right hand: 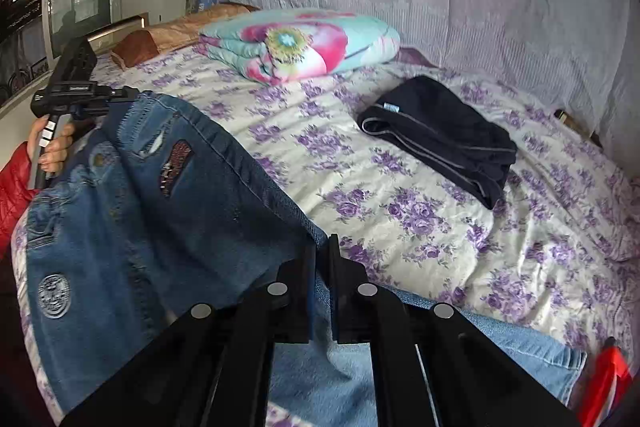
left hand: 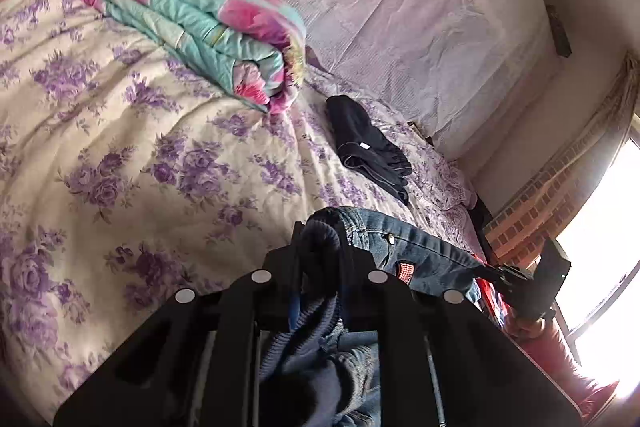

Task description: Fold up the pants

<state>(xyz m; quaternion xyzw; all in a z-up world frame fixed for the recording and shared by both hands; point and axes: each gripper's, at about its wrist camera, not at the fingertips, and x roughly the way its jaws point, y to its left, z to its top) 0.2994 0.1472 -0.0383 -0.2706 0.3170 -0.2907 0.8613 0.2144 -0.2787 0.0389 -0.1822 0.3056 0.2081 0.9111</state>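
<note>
While the big bed (right hand: pixel 460 227) w/ its purple flower sheet holds everything, the blue jeans (right hand: pixel 160 195) hang lifted over its near edge, stretched between both claws. Behind them sits a folded quilt (right hand: pixel 304 47), teal & pink, by the wall. Near it, on the sheet, lie dark folded pants (right hand: pixel 444 135), well apart from the jeans. The left gripper (left hand: pixel 320 247) is squeezed tight on the jeans' waist. The right gripper (right hand: pixel 322 251) is pinched on the jeans' edge, jaws nearly touching. A hand (right hand: pixel 54 147) w/ a red sleeve holds the left one.
</note>
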